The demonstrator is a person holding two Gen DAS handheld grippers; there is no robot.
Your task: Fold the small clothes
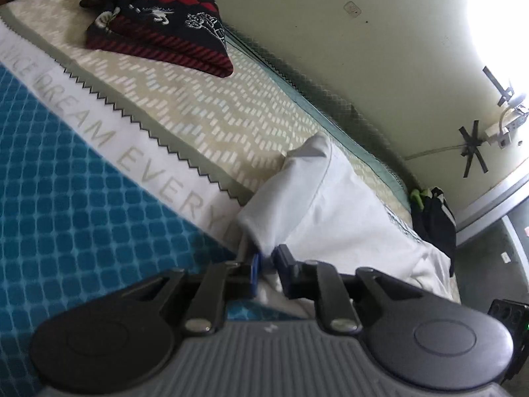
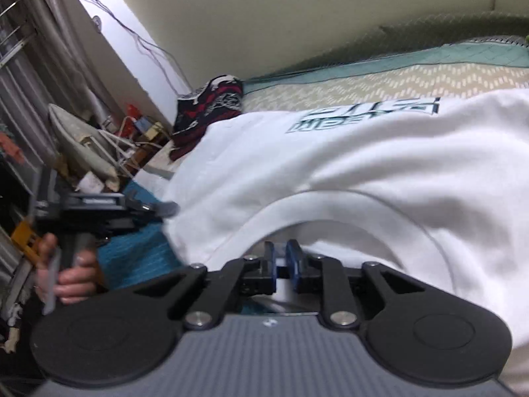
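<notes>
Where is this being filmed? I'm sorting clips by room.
Probably a bedroom: a bed with a patterned bedspread, a folded dark garment on it, and an ironing board beside it.

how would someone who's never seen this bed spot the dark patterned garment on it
Start at the bed with its cream chevron cover running along the pale wall. Follow it to the far end, away from the white shirt. There sits the folded garment: black with white figures and red stripes, the only dark thing lying on that cover.

Soft matt white cloth shirt (image 2: 347, 165) — quilted, textured bedspread (image 1: 82, 198)
</notes>
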